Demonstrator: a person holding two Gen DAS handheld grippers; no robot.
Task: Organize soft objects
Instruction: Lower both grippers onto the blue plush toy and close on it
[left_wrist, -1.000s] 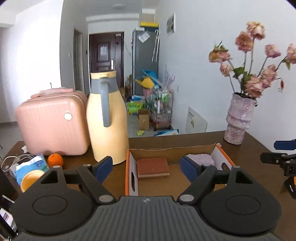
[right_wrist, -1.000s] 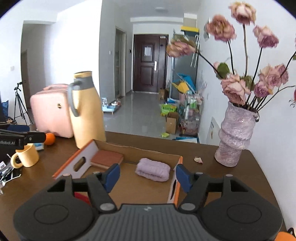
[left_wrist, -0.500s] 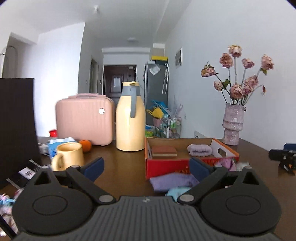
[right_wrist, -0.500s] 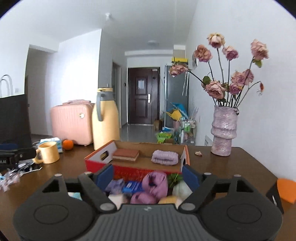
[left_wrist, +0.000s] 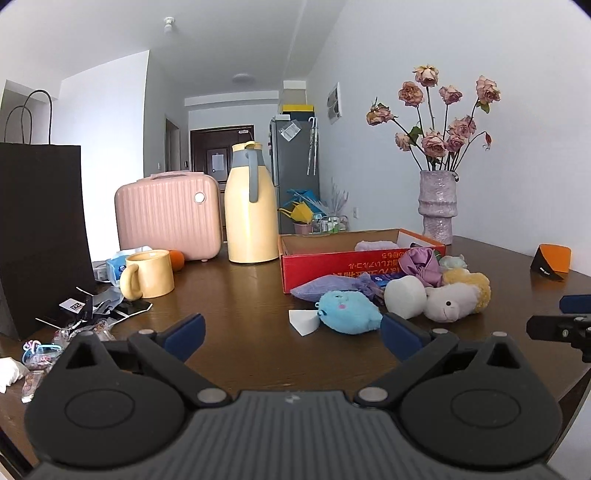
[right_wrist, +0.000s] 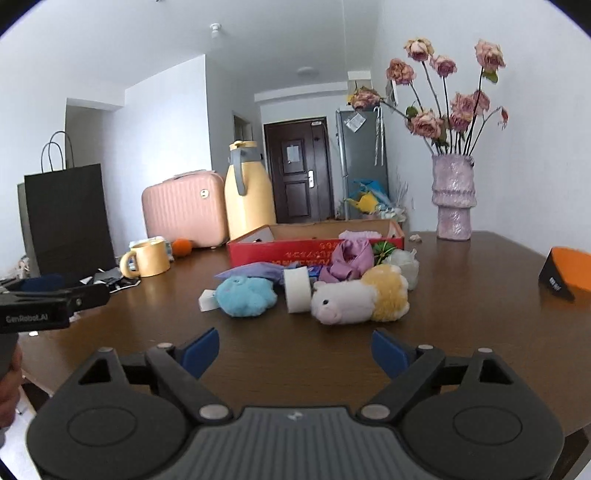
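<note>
Dark brown wood of the table (left_wrist: 240, 295) fills the space ahead of both our grippers. Our left gripper (left_wrist: 291, 334) has its blue-padded jaws spread wide with nothing between them; they have just been opening. Our right gripper (right_wrist: 295, 349) is likewise spread and empty, its jaws also having just been opening.

We see the soft things heaped on the table in front of a red cardboard box (left_wrist: 332, 260). Nearest us lies a blue plush toy (left_wrist: 349, 312), with a white wedge (left_wrist: 303, 320) touching its left side. To its right stands a white roll (right_wrist: 297, 290), and beside that lies a white and yellow plush animal (right_wrist: 358, 299) on its side. Behind these we see a purple cloth bundle (right_wrist: 349, 260) and a flat lilac pouch (left_wrist: 325, 286), both against the box front. Inside the box rests a folded lilac towel (left_wrist: 375, 244).

Left of the box stand a yellow jug (left_wrist: 251, 214), a pink case (left_wrist: 168, 216) and a yellow mug (left_wrist: 149, 273). A vase of dried roses (left_wrist: 437, 206) stands behind the box on the right.
</note>
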